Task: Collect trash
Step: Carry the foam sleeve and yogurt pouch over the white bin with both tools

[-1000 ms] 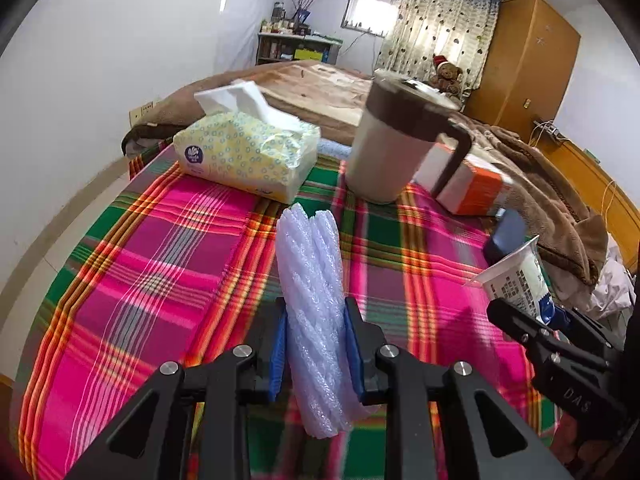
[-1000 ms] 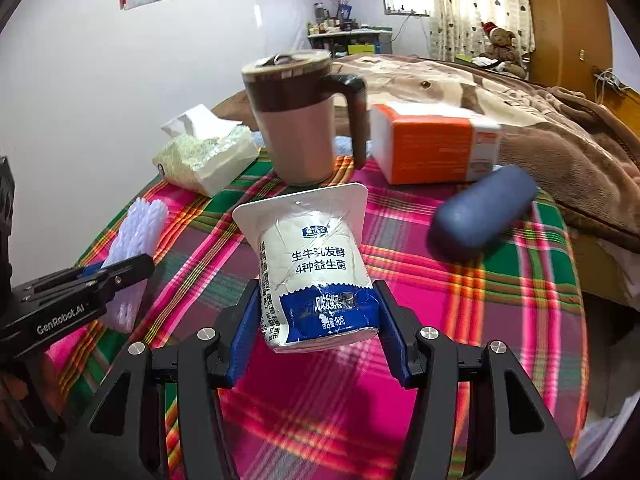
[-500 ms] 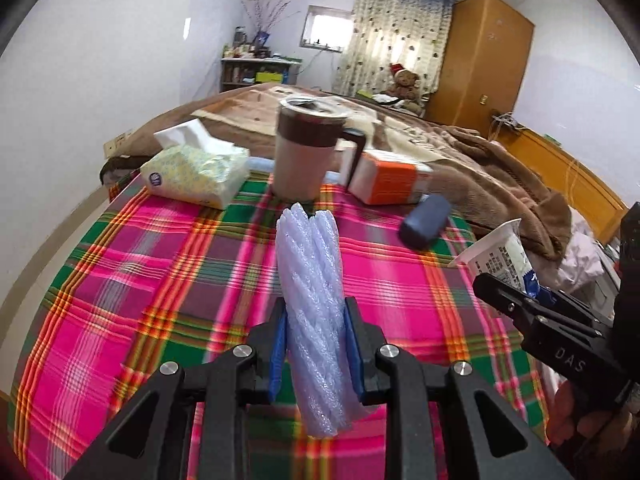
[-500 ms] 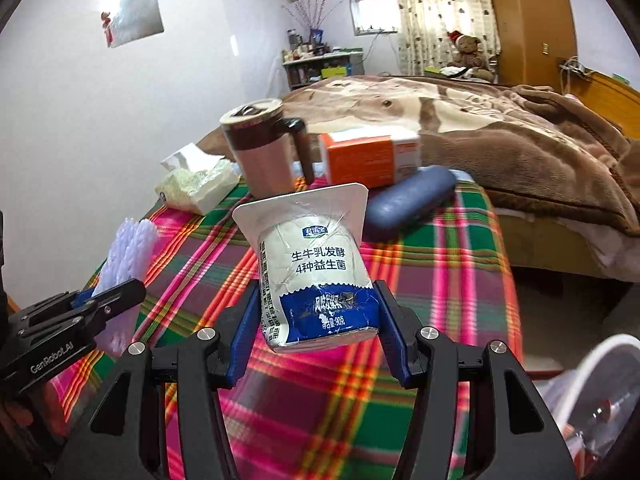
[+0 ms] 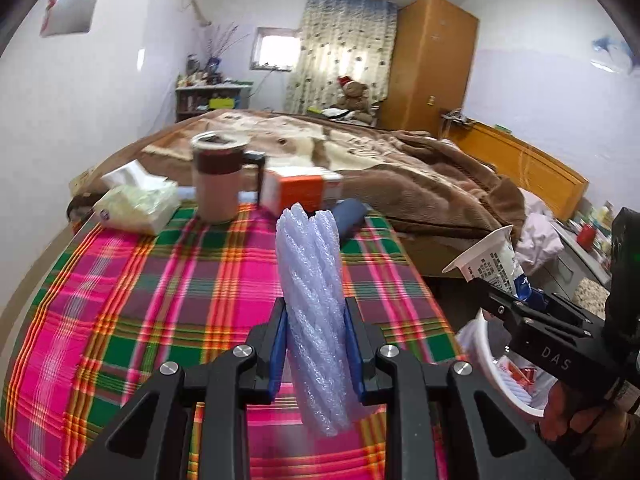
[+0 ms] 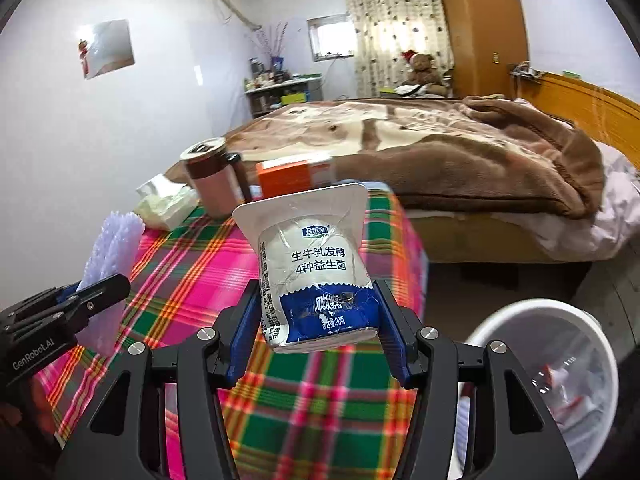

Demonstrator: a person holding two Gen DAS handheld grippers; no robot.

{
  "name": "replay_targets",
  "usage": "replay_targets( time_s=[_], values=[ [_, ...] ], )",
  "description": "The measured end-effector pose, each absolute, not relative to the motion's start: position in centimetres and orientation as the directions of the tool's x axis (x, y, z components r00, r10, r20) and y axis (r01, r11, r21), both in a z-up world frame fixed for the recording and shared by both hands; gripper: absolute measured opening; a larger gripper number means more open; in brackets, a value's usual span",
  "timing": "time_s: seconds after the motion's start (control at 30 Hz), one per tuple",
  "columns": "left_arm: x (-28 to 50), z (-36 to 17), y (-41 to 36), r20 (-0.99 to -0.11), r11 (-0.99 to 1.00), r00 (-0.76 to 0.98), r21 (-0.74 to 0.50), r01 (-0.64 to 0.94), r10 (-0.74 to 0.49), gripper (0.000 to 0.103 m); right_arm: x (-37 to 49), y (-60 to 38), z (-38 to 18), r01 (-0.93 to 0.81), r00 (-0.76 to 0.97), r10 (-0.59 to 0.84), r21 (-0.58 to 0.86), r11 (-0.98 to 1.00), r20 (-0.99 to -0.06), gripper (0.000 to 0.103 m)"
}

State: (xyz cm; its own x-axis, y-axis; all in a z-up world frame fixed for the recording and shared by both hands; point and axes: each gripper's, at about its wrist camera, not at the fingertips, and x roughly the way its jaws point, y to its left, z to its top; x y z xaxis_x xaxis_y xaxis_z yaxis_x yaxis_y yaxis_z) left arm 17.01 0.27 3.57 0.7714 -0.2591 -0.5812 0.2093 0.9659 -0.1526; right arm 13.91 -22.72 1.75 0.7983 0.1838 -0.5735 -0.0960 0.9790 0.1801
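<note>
My left gripper (image 5: 316, 350) is shut on a twisted roll of pale lilac foam wrap (image 5: 314, 300), held upright above the plaid table (image 5: 160, 300). My right gripper (image 6: 314, 334) is shut on a white and blue yogurt cup (image 6: 316, 276), its flared rim tipped away from me. In the left wrist view the yogurt cup (image 5: 494, 262) and right gripper (image 5: 516, 312) hang at the right, above a white trash bin (image 5: 498, 372). In the right wrist view the foam wrap (image 6: 110, 256) and left gripper (image 6: 88, 300) are at the left, and the trash bin (image 6: 556, 368) stands low at the right with litter inside.
At the table's far end stand a tissue pack (image 5: 138, 204), a brown lidded mug (image 5: 218, 178), an orange box (image 5: 300, 190) and a dark blue case (image 5: 350, 216). Behind is a bed with a brown blanket (image 6: 460, 152). A hand (image 5: 580, 420) holds the right gripper.
Both grippers have drawn back and up from the table with their loads and swung right. The table items look farther off, and the white bin has come into both views.
</note>
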Motion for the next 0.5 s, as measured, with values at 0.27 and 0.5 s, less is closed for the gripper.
replay_targets(
  time_s=[0.27,0.5],
  values=[
    [15.2,4.3,-5.1,-0.563,0.938,0.753,-0.152,0.311,-0.341,0.027,11.7,-26.9,2.1,0.0,0.82,0.11,0.191,0.982,-0.561,0.056],
    [13.8,4.2,-10.8,-0.565,0.899,0.711,-0.152,0.41,-0.419,0.027,10.2,-30.4,1.6,0.089,0.817,0.027,0.173,0.981,-0.576,0.056]
  ],
)
